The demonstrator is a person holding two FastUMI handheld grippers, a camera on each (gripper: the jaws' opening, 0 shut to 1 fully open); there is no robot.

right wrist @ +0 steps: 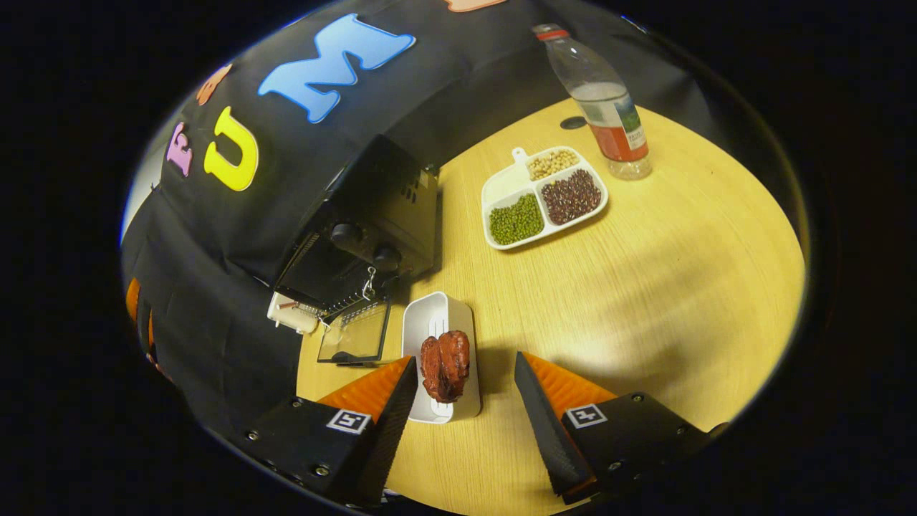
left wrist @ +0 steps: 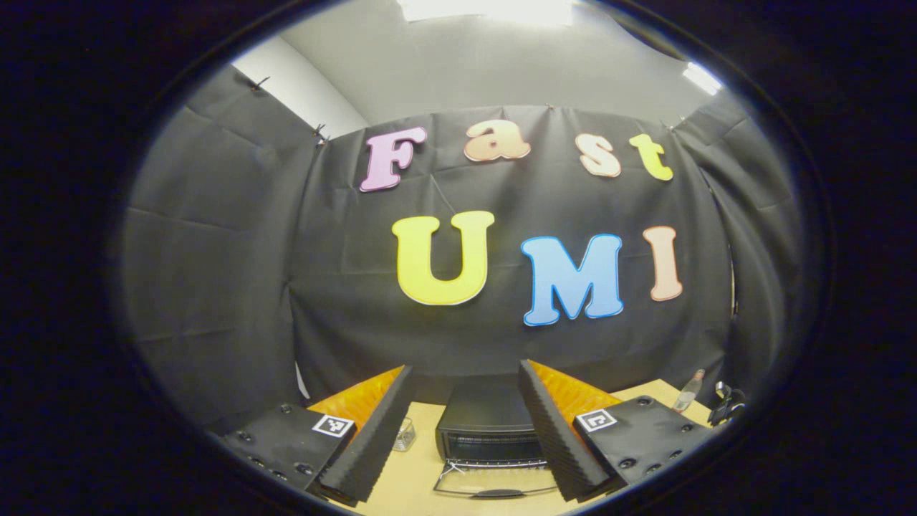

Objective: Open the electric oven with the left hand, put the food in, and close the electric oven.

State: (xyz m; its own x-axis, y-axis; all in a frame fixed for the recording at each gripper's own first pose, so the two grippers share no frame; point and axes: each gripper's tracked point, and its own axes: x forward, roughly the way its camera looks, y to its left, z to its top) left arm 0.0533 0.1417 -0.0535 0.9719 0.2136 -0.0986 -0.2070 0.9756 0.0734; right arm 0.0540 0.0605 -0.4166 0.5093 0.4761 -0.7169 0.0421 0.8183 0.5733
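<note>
My left gripper (left wrist: pixel 466 430) is raised above the light wooden table (left wrist: pixel 423 473), its two fingers spread wide with nothing between them. Straight ahead, framed between those fingers, stands the small black electric oven (left wrist: pixel 487 426), its glass door (left wrist: pixel 494 481) dropped flat toward me and the wire rack visible inside the mouth. A small clear glass (left wrist: pixel 405 434) sits just left of the oven, and a clear plastic bottle (left wrist: pixel 688 390) stands far off at the right table edge.

My right gripper (right wrist: pixel 466 408) hovers low over the table (right wrist: pixel 645 287), fingers also spread apart and gripping nothing. Between them, nearer my left finger, lies the white oblong plastic tray (right wrist: pixel 438 319) carrying a reddish-brown piece of roasted meat (right wrist: pixel 444 364). The tray rests just beside the oven's lowered door (right wrist: pixel 356 331), on the side away from the booth wall. The oven (right wrist: pixel 372 222) itself sits behind it, two round knobs on its front panel. Well apart, farther along the table, a white three-compartment dish (right wrist: pixel 501 190) holds green, dark red and pale beans, with the partly filled red-labelled bottle (right wrist: pixel 602 107) standing just beyond it.
</note>
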